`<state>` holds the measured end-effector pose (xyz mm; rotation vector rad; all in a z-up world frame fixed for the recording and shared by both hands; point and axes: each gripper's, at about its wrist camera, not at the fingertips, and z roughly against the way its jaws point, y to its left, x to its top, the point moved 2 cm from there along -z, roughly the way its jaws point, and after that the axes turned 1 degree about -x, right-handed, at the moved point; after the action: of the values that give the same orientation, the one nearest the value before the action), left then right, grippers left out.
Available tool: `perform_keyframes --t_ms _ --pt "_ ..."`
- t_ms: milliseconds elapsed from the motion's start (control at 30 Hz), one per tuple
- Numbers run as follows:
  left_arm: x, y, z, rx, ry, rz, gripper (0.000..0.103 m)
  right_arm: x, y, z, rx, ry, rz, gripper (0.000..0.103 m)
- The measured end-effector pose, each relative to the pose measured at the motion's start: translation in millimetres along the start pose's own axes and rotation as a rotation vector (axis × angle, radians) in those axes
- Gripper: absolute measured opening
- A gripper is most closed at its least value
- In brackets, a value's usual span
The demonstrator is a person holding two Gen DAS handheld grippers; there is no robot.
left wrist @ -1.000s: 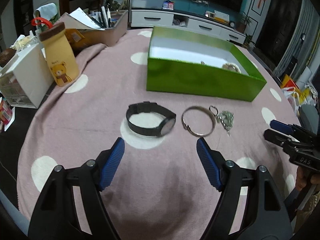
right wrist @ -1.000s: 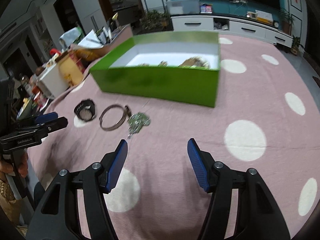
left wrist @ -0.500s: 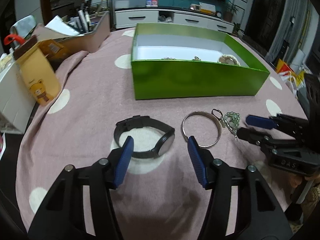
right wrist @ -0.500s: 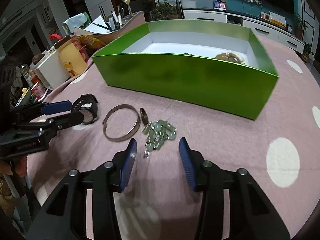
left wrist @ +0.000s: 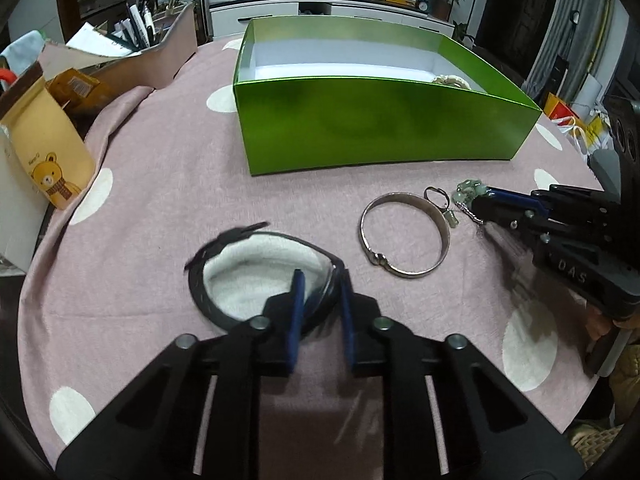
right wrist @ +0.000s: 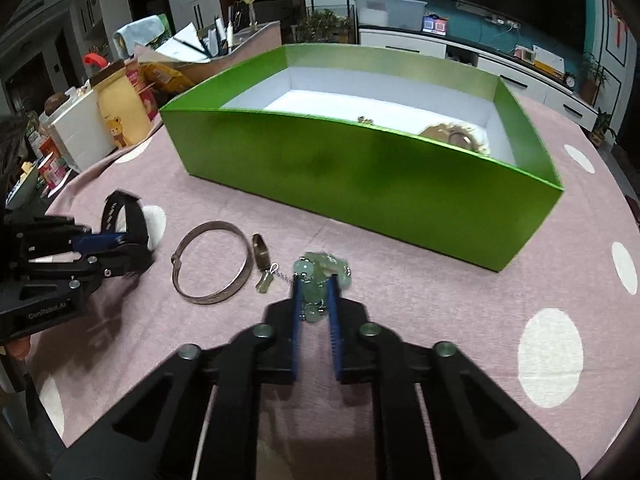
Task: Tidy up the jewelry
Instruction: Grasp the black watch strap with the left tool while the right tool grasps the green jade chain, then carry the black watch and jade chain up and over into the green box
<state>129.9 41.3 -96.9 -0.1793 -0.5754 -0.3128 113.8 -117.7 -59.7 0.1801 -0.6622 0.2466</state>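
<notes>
My left gripper [left wrist: 320,280] is shut on the face of a black wristwatch [left wrist: 224,248] lying on the pink dotted cloth; it also shows in the right wrist view [right wrist: 124,216]. My right gripper [right wrist: 315,280] is shut on a pale green bead bracelet [right wrist: 320,266], which shows in the left wrist view [left wrist: 466,192] at that gripper's tips [left wrist: 478,204]. Between them lie a silver bangle [left wrist: 404,236] [right wrist: 212,268] and a small ring [right wrist: 260,250]. The green box [left wrist: 384,120] [right wrist: 360,168] stands behind, holding a few pieces of jewelry.
A yellow bear bottle [left wrist: 44,148], a white drawer unit [right wrist: 80,128] and a cardboard tray of pens and papers [left wrist: 136,52] stand at the table's left. The table edge curves close on the right.
Both grippers moved forward and down and closed: the left on the watch, the right on the green bead bracelet.
</notes>
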Motion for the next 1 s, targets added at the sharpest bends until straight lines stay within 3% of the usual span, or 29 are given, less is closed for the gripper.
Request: perform_keyframes --t_ms 267,633,1000 --pt "-3.3 1.6 14.4 -0.034 -0.039 0.088 0.008 -5.3 -19.2 19.1 0.002 -0.036 -0.062 0.005" --pt "6.8 3.5 51.4 -0.070 -0.135 0.158 0.007 -0.6 -42.0 81.2 -0.027 -0.173 -0.137 0.005" --pt "44.9 3.1 77.8 -0.060 -0.212 0.170 0.007 24.2 -47.6 115.8 -0.009 -0.286 -0.149 0.005"
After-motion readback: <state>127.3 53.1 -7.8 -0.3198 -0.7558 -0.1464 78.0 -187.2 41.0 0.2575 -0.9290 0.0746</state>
